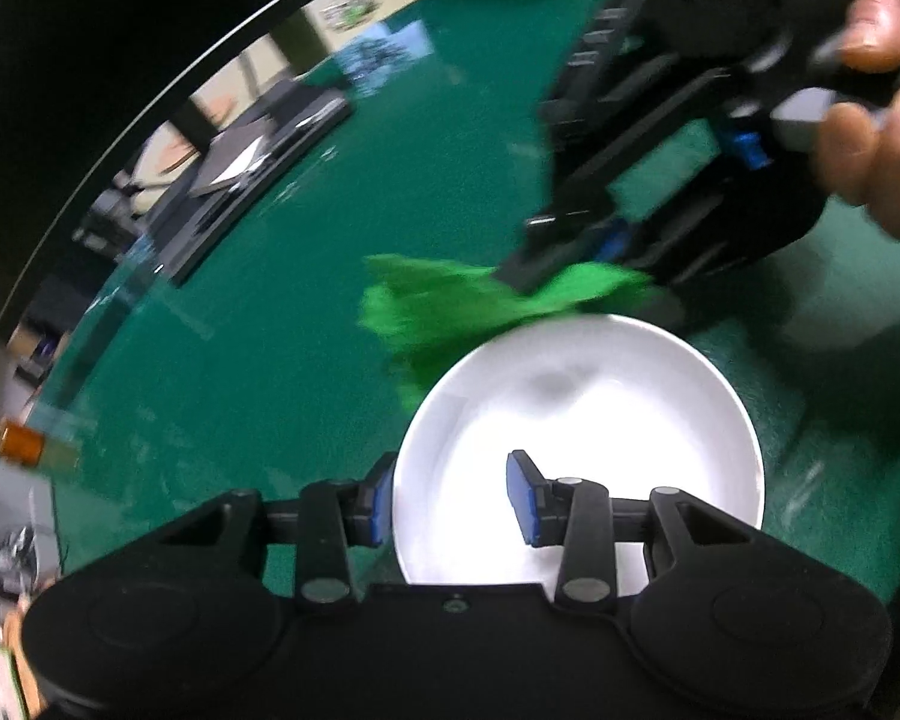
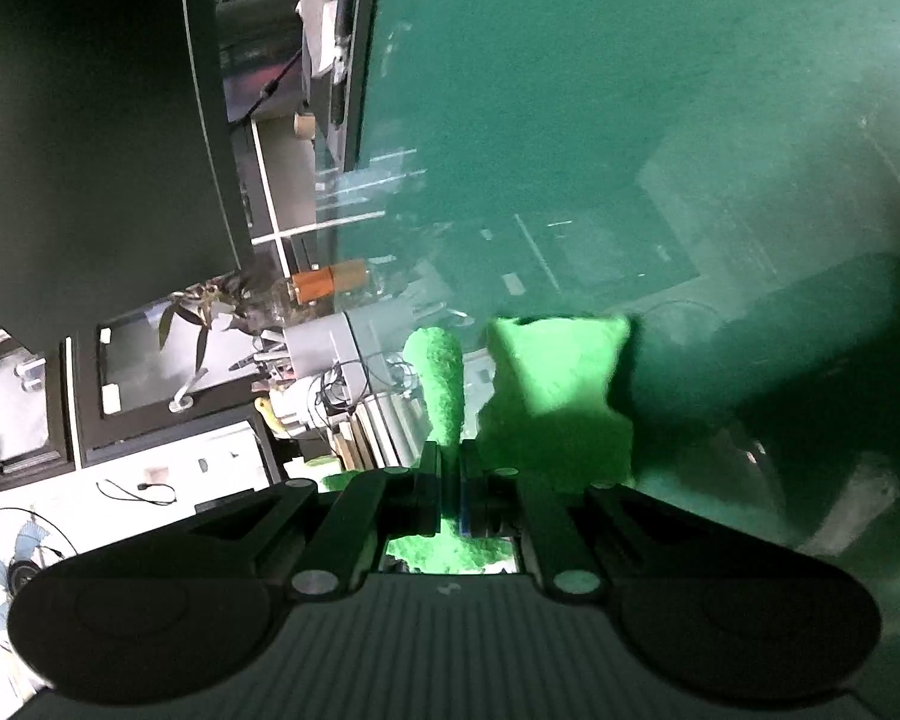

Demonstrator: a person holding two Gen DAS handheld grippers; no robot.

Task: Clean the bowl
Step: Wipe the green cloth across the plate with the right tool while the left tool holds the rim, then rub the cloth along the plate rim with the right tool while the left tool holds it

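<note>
A white bowl (image 1: 576, 444) sits on the green table (image 1: 306, 252). My left gripper (image 1: 450, 495) is open, with one finger outside the bowl's left rim and the other inside the bowl. My right gripper (image 1: 561, 282) is shut on a bright green cloth (image 1: 438, 306) and holds it just beyond the bowl's far rim. In the right wrist view the right gripper (image 2: 455, 480) is clamped on the green cloth (image 2: 552, 384), which hangs forward over the table. The bowl is not in the right wrist view.
A dark flat device (image 1: 258, 144) lies at the far left of the table. An orange-capped bottle (image 1: 15, 441) stands at the left table edge, and it also shows in the right wrist view (image 2: 324, 285). A cluttered desk and a fan (image 2: 12, 564) lie beyond the edge.
</note>
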